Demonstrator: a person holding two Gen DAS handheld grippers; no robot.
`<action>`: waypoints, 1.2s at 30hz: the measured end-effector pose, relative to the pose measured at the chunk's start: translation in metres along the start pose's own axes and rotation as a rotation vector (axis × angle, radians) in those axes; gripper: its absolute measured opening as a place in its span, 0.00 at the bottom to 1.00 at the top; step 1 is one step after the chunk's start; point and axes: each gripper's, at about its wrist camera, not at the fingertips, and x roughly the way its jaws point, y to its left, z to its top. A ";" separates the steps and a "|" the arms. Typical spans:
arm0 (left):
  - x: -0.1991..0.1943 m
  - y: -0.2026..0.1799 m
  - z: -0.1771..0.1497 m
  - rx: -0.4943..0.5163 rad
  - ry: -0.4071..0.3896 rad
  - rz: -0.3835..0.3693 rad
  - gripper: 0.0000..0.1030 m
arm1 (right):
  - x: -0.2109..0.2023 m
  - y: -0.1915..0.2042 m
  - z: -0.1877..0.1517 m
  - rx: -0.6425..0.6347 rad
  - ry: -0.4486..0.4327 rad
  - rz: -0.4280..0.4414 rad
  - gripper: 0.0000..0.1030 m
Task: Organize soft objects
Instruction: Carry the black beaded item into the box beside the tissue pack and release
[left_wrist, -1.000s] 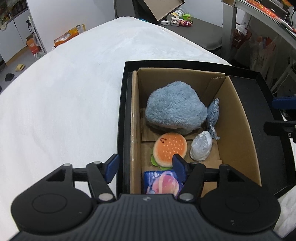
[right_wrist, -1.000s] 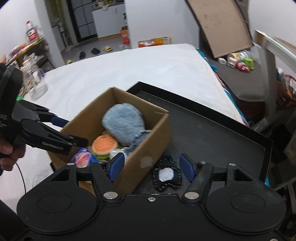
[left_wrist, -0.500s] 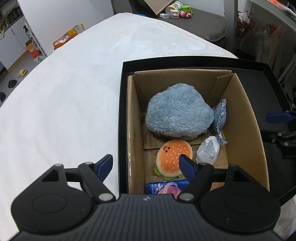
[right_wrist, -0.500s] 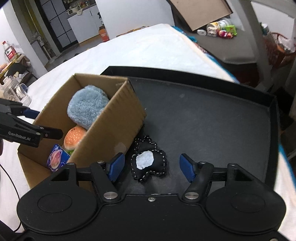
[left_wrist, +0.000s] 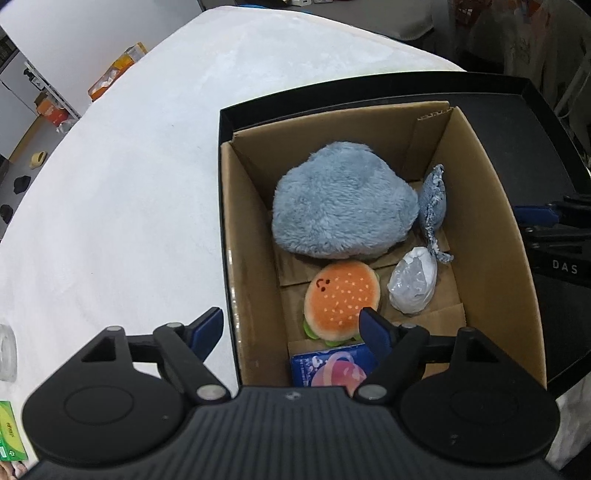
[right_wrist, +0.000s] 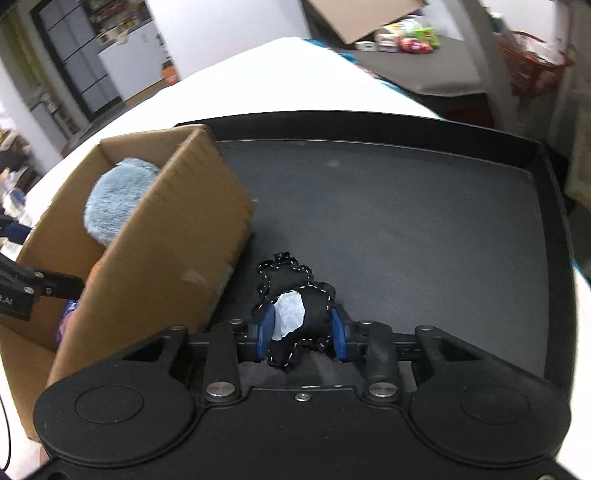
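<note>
Ahead and left of our right gripper (right_wrist: 302, 332) stands the cardboard box (right_wrist: 155, 266). Its jaws have just been closing and now pinch the black stitched plush (right_wrist: 314, 295) on the black tray (right_wrist: 406, 206); a shallow bite could let it slip. Our left gripper (left_wrist: 291, 326) hangs released astride the box's near wall.

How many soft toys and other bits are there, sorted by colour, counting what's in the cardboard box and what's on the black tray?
Blue-grey: 2, the big fluffy toy and the small knitted toy
Orange: 1, the burger toy
White: 1, the wrapped bundle
Blue and pink: 1, the packet
Black: 1, the stitched toy on the tray
Total: 6
</note>
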 end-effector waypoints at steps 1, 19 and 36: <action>0.000 -0.001 0.000 0.001 -0.001 0.000 0.77 | -0.003 -0.002 -0.005 0.018 -0.004 -0.014 0.31; -0.004 -0.001 -0.017 -0.029 -0.004 -0.020 0.77 | -0.063 -0.019 -0.039 0.146 -0.010 -0.133 0.27; -0.020 0.018 -0.034 -0.067 -0.075 -0.085 0.77 | -0.097 0.019 -0.017 0.045 -0.025 -0.161 0.27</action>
